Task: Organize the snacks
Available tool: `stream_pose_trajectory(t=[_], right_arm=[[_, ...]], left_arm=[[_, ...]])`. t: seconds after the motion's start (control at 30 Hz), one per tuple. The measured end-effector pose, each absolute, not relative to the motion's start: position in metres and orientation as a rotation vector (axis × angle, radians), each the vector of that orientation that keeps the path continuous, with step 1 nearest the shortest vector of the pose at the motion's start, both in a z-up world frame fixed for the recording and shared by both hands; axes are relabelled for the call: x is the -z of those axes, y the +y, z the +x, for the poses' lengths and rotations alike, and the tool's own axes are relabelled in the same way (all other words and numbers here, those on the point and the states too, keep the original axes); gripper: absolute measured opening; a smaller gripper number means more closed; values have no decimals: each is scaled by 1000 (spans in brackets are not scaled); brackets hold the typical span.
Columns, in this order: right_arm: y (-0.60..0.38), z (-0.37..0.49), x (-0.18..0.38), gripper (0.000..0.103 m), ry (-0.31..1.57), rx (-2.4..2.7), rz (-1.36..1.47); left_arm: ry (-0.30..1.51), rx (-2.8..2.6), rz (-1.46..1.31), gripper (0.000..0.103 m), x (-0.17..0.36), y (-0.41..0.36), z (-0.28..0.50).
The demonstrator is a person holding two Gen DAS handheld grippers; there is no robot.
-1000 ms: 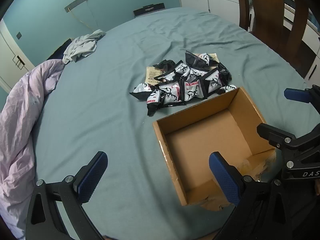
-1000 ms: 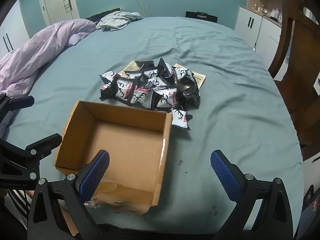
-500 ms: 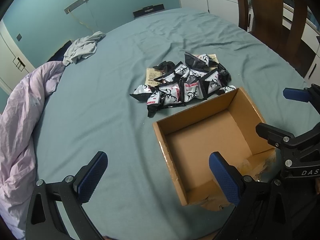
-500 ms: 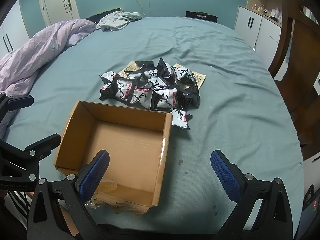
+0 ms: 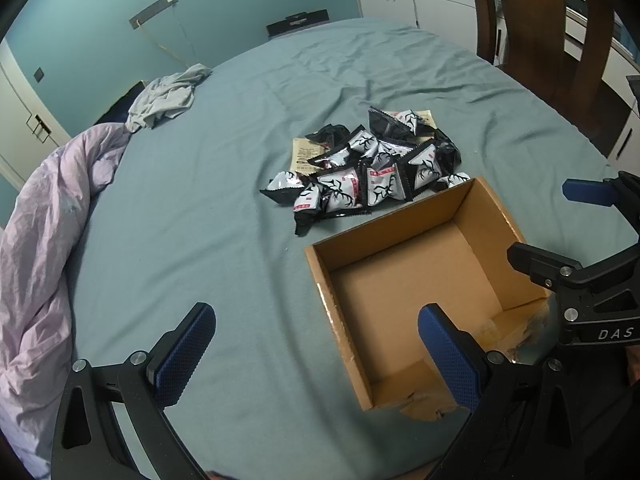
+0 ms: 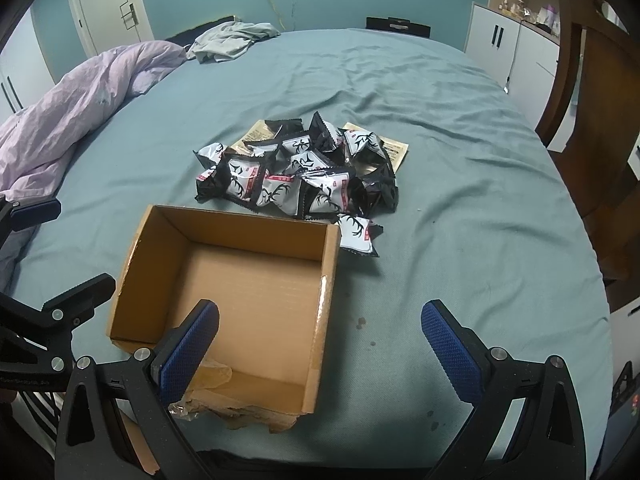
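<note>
Bedsheet (image 6: 460, 92), teal and wrinkled, fills both views. Cardboard box (image 6: 328, 272), open and bare inside, sits at six o'clock of the snack packets (image 6: 296, 184), nearly touching them. Both tools hover at the box's six o'clock side: left gripper (image 5: 316, 352) and right gripper (image 6: 320, 344), jaws spread wide, holding nothing. Risk, as I judge it: slick overlapping packets may slip or come up in pairs, and the light box may slide if nudged.
</note>
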State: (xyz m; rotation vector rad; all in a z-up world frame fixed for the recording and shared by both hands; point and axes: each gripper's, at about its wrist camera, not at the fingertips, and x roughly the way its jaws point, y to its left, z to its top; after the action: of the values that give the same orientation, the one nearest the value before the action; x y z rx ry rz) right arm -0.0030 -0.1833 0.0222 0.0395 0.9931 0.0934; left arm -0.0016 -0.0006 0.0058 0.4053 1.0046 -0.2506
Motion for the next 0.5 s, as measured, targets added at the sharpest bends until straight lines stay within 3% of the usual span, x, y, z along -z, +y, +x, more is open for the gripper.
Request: stream_pose_trajectory(t=[0.5], right_arm=[[-187, -20, -38, 102, 903, -118, 42]], left_arm=[[999, 249, 371, 103, -9, 5, -3]])
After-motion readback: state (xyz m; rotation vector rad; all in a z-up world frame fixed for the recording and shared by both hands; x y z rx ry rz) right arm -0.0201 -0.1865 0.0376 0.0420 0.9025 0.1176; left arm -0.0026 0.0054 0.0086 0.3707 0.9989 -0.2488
